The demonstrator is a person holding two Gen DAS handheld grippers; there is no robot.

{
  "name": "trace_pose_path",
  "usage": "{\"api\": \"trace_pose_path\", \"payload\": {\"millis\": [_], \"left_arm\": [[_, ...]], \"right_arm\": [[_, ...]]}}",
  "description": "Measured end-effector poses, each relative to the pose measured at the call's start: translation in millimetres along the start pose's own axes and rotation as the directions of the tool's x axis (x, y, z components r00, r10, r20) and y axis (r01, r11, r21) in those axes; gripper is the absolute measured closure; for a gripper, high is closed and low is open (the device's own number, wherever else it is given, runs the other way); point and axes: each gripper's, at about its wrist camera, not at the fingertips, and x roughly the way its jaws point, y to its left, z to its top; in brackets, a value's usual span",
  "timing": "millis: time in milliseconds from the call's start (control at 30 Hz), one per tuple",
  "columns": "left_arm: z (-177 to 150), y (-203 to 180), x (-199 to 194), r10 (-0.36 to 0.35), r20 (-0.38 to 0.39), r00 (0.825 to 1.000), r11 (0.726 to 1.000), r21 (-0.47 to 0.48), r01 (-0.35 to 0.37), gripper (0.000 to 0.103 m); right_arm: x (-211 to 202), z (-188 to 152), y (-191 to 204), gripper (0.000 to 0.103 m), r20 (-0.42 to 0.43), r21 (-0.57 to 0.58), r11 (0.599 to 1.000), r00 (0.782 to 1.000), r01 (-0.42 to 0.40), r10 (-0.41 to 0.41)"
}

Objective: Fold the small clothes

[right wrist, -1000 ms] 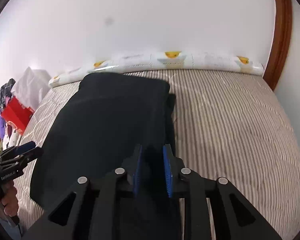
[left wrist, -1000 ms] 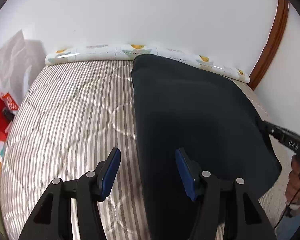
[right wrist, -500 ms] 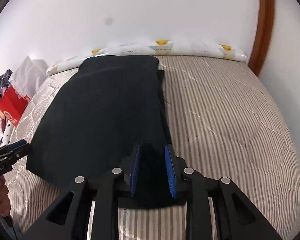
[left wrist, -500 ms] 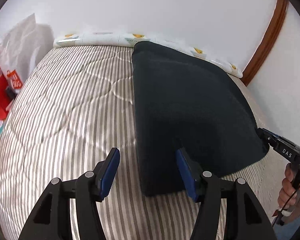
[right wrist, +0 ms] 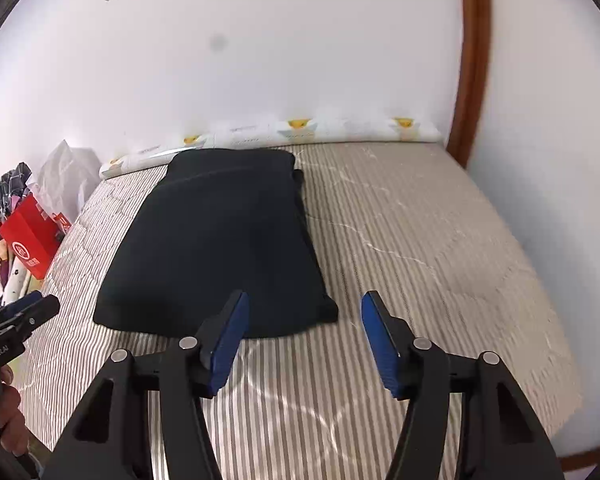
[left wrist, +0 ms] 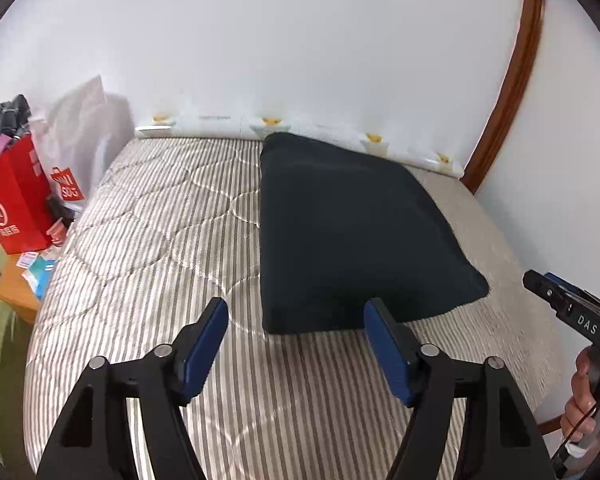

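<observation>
A black garment (left wrist: 348,224) lies flat on the striped quilted mattress (left wrist: 160,232), folded into a long panel reaching toward the wall. It also shows in the right wrist view (right wrist: 224,240). My left gripper (left wrist: 296,320) is open and empty, just short of the garment's near edge. My right gripper (right wrist: 302,314) is open and empty, by the garment's near right corner. The right gripper's tip shows in the left wrist view (left wrist: 548,288), the left gripper's tip in the right wrist view (right wrist: 28,312).
A long white bolster (right wrist: 300,130) with yellow prints lies along the wall. Red shopping bags (left wrist: 12,196) and a white plastic bag (left wrist: 80,128) stand left of the bed. A wooden door frame (right wrist: 470,60) is at the right.
My right gripper has let go of the garment and opened. Both grippers have pulled back toward the near edge of the bed; the garment now lies flat.
</observation>
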Motion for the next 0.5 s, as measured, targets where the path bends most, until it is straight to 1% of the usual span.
{"api": "trace_pose_path", "payload": {"millis": [100, 167, 200, 233, 267, 333, 367, 500], "left_arm": [[-9.7, -4.8, -23.6, 0.018, 0.040, 0.999, 1.000, 0.007, -0.018, 0.027], [-16.2, -7.9, -37.7, 0.034, 0.063, 0.997, 0.999, 0.016, -0.035, 0.021], [-19.6, -9.7, -45.4, 0.036, 0.075, 0.997, 0.999, 0.023, -0.038, 0.021], [-22.6, -11.0, -52.1, 0.037, 0.084, 0.996, 0.999, 0.026, -0.040, 0.020], [-24.9, -11.6, -57.3, 0.041, 0.092, 0.995, 0.999, 0.024, -0.043, 0.018], [-31.8, -13.6, -70.0, 0.045, 0.110, 0.993, 0.999, 0.016, -0.047, 0.015], [-35.1, -15.3, -75.3, 0.047, 0.116, 0.992, 0.999, 0.017, -0.050, 0.015], [-48.9, -22.1, -92.6, 0.054, 0.128, 0.990, 0.998, 0.029, -0.058, 0.015]], "right_arm": [[-24.4, -10.1, -0.5, 0.043, 0.016, 0.011, 1.000, 1.000, 0.019, -0.019], [-43.6, -18.3, 0.8, 0.043, 0.040, 0.000, 0.999, 0.999, 0.036, -0.036], [-51.9, -22.0, 2.0, 0.043, 0.052, -0.008, 0.999, 0.998, 0.046, -0.046], [-63.6, -27.5, 2.5, 0.038, 0.070, -0.011, 0.998, 0.996, 0.059, -0.058], [-70.7, -31.5, 2.3, 0.027, 0.079, -0.009, 0.998, 0.995, 0.064, -0.063], [-86.5, -40.3, 1.3, 0.016, 0.103, 0.001, 0.997, 0.992, 0.073, -0.072], [-96.8, -46.3, 0.4, 0.013, 0.119, 0.010, 0.997, 0.989, 0.082, -0.083], [-118.2, -61.6, -1.5, 0.006, 0.129, 0.011, 0.991, 0.983, 0.130, -0.130]]}}
